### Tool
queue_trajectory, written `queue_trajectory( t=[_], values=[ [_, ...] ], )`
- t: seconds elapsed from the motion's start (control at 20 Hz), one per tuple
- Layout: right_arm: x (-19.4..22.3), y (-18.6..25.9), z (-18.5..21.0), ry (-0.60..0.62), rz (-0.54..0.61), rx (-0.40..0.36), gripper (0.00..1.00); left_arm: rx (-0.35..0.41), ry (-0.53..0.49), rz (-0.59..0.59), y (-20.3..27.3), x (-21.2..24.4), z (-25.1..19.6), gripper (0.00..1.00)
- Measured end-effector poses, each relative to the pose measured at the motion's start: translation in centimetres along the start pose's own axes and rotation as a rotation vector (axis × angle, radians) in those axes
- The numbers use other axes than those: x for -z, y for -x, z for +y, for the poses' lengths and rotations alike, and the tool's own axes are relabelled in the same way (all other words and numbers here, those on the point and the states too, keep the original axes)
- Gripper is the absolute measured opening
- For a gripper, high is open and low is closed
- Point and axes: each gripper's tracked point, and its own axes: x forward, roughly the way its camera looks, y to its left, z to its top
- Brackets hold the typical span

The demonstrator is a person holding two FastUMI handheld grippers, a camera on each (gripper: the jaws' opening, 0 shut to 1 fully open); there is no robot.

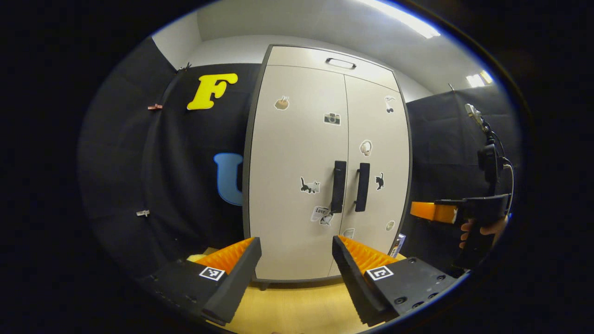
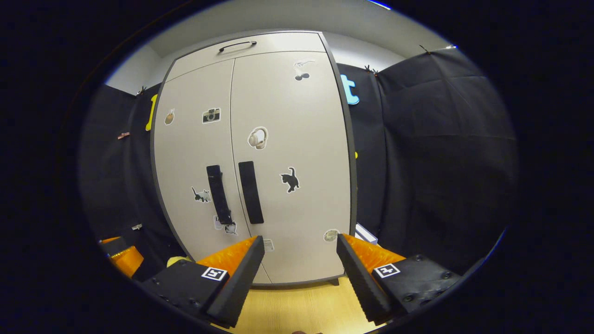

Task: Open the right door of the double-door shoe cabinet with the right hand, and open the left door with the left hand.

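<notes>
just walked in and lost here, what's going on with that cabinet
A person holds a gripper in each hand, facing a shoe cabinet whose two doors are both shut. The left gripper and the right gripper are open and held back from the cabinet, touching nothing. The left door handle and right door handle sit side by side at the middle seam. Neither door has been opened yet.
</notes>
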Motion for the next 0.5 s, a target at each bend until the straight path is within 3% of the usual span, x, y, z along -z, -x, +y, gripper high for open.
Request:
queue_trajectory(
  t=[0.5],
  values=[
    [-4.7, -8.2, 6.4, 0.02, -0.039, -0.138, 0.98, -0.08, -0.017, 0.039, 0.5, 1.7, 1.0, 0.95]
  ],
)
